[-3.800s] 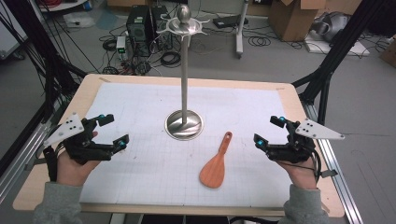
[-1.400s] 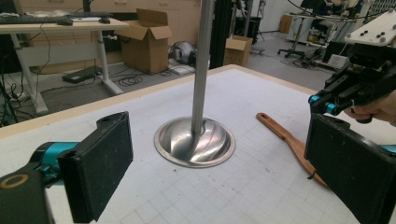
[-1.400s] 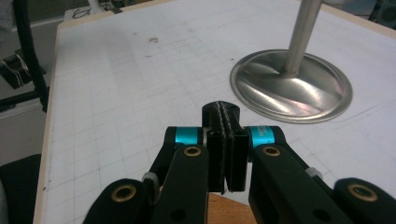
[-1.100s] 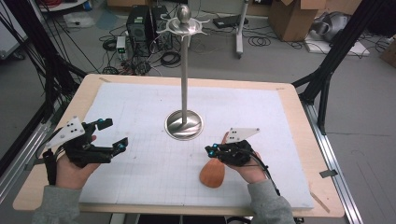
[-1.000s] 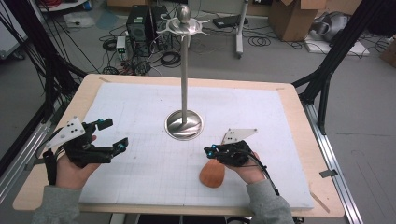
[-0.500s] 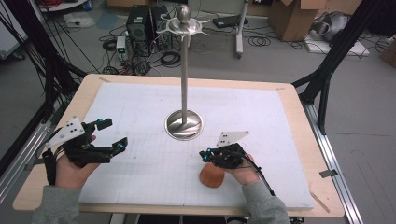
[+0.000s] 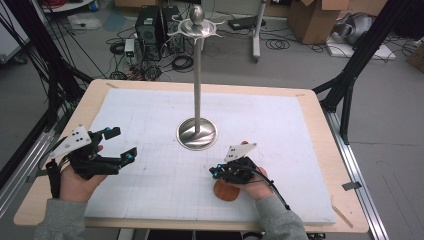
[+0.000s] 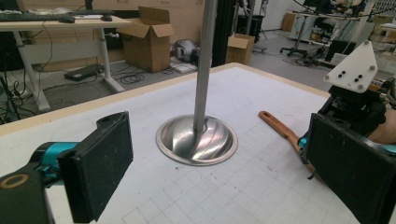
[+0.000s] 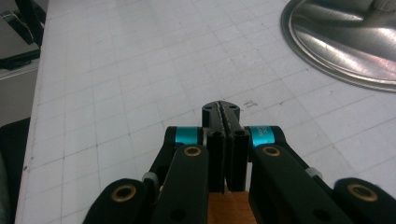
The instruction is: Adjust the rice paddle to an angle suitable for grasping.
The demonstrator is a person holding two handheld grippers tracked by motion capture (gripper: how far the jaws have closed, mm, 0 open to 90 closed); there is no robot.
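1. Right gripper [image 7: 216,172]: pressed together, jaws meeting flat over the white mat [image 7: 150,120], nothing seen between the tips.
2. Wooden spatula [image 7: 226,190]: directly beneath that gripper, handle [image 8: 280,129] reaching toward the steel stand [image 7: 197,134].
3. Left gripper [image 7: 122,145]: spread wide, well apart from the spatula.

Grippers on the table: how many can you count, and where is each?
2. The left gripper is at the mat's left edge, jaws open; the right gripper is shut, near the wooden spatula.

Grey floor [image 7: 395,125], tangled cables [image 7: 180,62], cardboard boxes [image 7: 312,20], desk [image 8: 51,23]
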